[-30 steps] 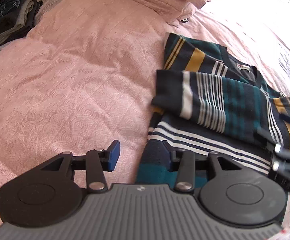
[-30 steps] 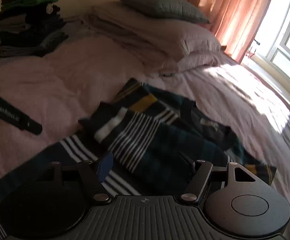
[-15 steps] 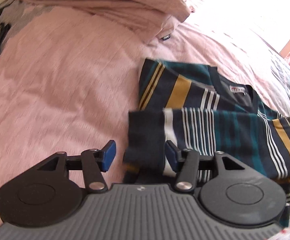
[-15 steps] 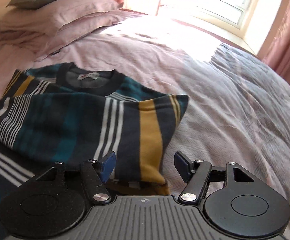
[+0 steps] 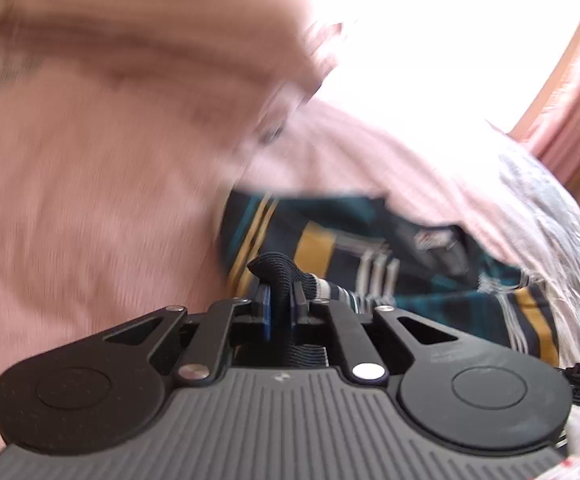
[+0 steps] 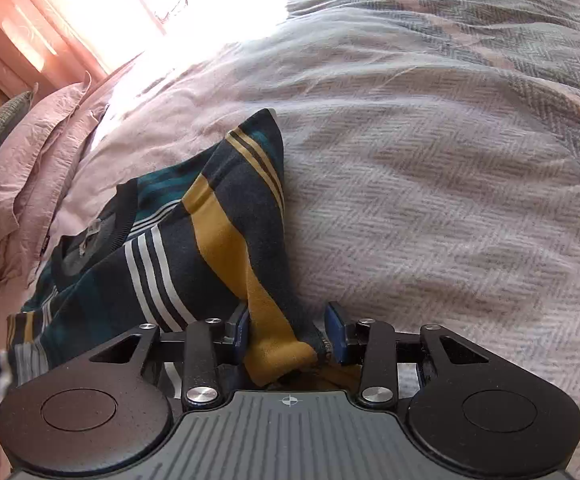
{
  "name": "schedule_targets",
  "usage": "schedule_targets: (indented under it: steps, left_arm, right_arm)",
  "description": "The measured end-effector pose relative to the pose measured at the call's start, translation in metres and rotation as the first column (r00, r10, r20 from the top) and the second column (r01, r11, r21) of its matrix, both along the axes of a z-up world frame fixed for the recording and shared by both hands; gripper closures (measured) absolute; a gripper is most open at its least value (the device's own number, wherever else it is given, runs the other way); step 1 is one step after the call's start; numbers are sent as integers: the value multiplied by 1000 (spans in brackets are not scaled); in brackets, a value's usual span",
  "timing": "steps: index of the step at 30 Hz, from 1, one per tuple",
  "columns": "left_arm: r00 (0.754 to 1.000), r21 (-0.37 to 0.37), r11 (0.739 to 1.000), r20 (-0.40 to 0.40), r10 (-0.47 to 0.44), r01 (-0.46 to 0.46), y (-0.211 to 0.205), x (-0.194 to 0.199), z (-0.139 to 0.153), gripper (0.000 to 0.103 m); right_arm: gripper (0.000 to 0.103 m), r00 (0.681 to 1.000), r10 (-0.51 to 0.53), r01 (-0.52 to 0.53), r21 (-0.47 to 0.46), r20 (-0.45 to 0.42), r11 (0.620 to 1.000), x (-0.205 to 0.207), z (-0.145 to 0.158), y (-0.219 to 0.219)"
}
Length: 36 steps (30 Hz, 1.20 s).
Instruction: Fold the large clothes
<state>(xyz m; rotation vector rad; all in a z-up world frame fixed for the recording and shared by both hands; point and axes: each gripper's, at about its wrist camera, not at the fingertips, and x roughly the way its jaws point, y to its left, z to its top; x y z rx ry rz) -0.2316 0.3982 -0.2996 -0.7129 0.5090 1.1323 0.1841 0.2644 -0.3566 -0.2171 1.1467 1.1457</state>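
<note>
Garment: dark navy knit sweater [image 5: 442,300] with teal, mustard and white stripes, lying folded on the pale pink textured bedspread [image 5: 90,208]; sleeves folded across the body.
Left gripper [image 5: 280,300]: jaws pressed together, pinching a ribbed dark cuff edge of the sweater that stands up between the blue pads.
Right gripper [image 6: 290,330]: jaws have just been closing; half spread, a mustard-striped fold of the sweater sits between them. The left blue pad [image 6: 242,330] touches the cloth; the right pad stands just beside it, a small gap showing.
Change, left: half a second ago the jaws were spread either side of the sleeve end; now they are clamped on it. View now blurred, and the sweater sits nearer the gripper.
Change, right: a second ago the view faced the headboard and a far stack of folded clothes; now it faces the bed's grey-and-pink herringbone blanket [image 6: 450,140], sweater at left.
Left view only: the neck label, blurred; a sliver of the other gripper at near right edge.
Right view only: rumpled pink pillowcase [image 6: 30,152] at far left, sunlit pink curtain [image 6: 22,32] beyond it.
</note>
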Motion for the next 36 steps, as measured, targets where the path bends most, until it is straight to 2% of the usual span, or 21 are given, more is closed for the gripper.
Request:
schedule_targets:
  steps: [1, 2, 5, 6, 8, 10, 12, 14, 15, 16, 17, 18, 19, 20, 22, 24, 27, 30, 31, 34, 36]
  left_arm:
    - [998, 29, 999, -53, -17, 19, 3, 4, 0, 96]
    - [993, 0, 1000, -115, -27, 27, 11, 7, -8, 94]
    - [960, -182, 982, -280, -12, -41, 31, 5, -52, 89]
    - [959, -192, 979, -282, 4, -61, 30, 0, -54, 87]
    - [957, -152, 982, -283, 69, -116, 23, -10, -43, 87]
    - [953, -64, 988, -279, 114, -138, 14, -11, -23, 87]
    - [973, -11, 999, -228, 45, -49, 7, 1, -6, 85]
    - [967, -41, 996, -240, -87, 79, 3, 23, -9, 78]
    - [951, -73, 990, -276, -137, 122, 5, 34, -20, 74]
    - [935, -120, 983, -312, -170, 138, 7, 42, -34, 74]
    - [924, -176, 978, -344, -169, 114, 9, 45, -50, 73]
    - [930, -200, 977, -337, -144, 79, 10, 41, -56, 70]
    - [946, -191, 980, -308, -106, 48, 6, 35, -52, 70]
    - [956, -172, 985, -282, -77, 28, 0, 30, -42, 73]
    - [960, -103, 994, -270, -71, 44, -23, 22, -19, 76]
    - [953, -81, 990, -270, -134, 117, -49, 21, -5, 76]
    - [935, -178, 956, -230, -270, 232, -95, 23, -10, 76]
    - [890, -296, 916, -284, -356, 271, -151, 16, -36, 76]
    - [883, -332, 906, -295, -366, 264, -173, 6, -43, 76]
    - [883, -361, 898, -295, -365, 250, -231, -27, -41, 76]
    - [871, -384, 884, -297, -391, 266, -260, -44, -34, 76]
  right_arm:
    - [66, 1000, -9, 9, -9, 5, 1000, -1, -2, 1]
    - [64, 1000, -14, 14, -21, 7, 1000, -3, -5, 2]
    - [53, 999, -14, 17, -80, 39, 997, -6, 1, 12]
    - [50, 997, -5, 12, -97, 73, 995, -8, 7, 14]
    - [50, 984, 10, 0, -57, 180, 998, -14, 27, 14]
    - [50, 946, 52, -67, 38, 320, 997, -25, 48, 15]
    - [51, 920, 157, -193, 66, 360, 979, -36, 56, 24]
    - [51, 909, 246, -265, 12, 336, 964, -45, 44, 39]
    - [51, 898, 294, -287, -71, 327, 955, -48, 30, 47]
    - [51, 867, 336, -290, -175, 369, 941, -52, 15, 53]
    - [50, 845, 369, -286, -256, 387, 923, -52, 3, 55]
    - [50, 875, 330, -257, -239, 354, 936, -47, 5, 51]
    - [50, 907, 253, -192, -204, 336, 960, -42, 14, 43]
    - [50, 910, 200, -144, -174, 364, 974, -43, 27, 33]
    - [50, 870, 225, -193, -115, 438, 974, -56, 50, 8]
    - [50, 854, 311, -309, -73, 418, 948, -73, 62, -22]
    - [51, 828, 464, -443, -139, 316, 886, -101, 48, -66]
    - [51, 765, 556, -458, -331, 326, 825, -127, 15, -126]
    - [51, 755, 551, -446, -337, 356, 829, -132, 13, -149]
    - [50, 801, 498, -359, -398, 332, 844, -137, 16, -210]
    - [50, 840, 468, -306, -475, 273, 825, -137, 14, -251]
